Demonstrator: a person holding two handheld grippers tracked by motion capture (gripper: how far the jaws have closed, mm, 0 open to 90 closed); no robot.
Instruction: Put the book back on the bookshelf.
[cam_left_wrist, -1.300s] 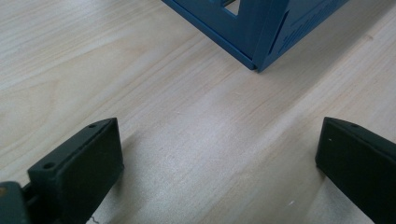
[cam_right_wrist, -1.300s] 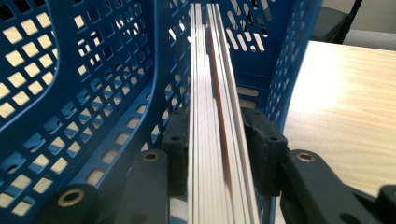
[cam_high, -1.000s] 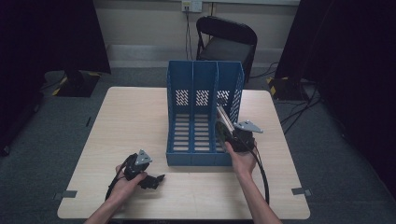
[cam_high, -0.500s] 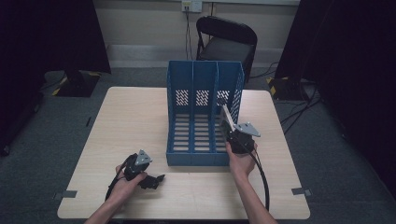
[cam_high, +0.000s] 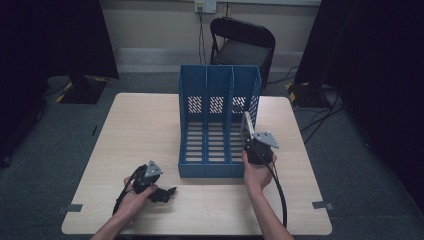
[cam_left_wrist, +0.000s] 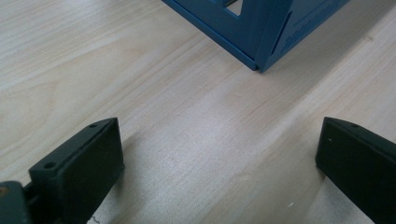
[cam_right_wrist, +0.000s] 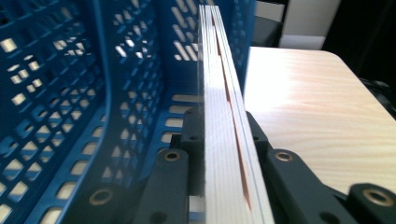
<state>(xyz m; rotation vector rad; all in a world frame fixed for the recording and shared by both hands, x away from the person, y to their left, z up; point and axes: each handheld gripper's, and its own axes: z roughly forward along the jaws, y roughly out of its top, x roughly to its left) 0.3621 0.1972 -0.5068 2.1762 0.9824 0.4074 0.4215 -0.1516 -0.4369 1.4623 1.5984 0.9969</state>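
A blue three-slot file rack (cam_high: 215, 125) stands on the wooden table (cam_high: 140, 130). My right gripper (cam_high: 250, 137) is shut on a thin white booklet (cam_high: 246, 124), held nearly upright at the rack's right slot. In the right gripper view the booklet (cam_right_wrist: 215, 70) runs edge-on between the jaws of the right gripper (cam_right_wrist: 222, 129), close to the perforated blue wall (cam_right_wrist: 70, 93). My left gripper (cam_high: 169, 192) rests on the table in front of the rack's left corner. In the left gripper view the left gripper (cam_left_wrist: 219, 154) is open over bare wood, with the rack's corner (cam_left_wrist: 275, 32) ahead.
A black folding chair (cam_high: 242, 45) stands behind the table's far edge. Cables trail from both grippers toward the near edge. Bare tabletop (cam_high: 295, 200) lies left, right and in front of the rack. Tape marks (cam_high: 320, 205) sit at the near corners.
The booklet's top has swung slightly right, so it stands more upright in the right gripper. The left gripper has not moved.
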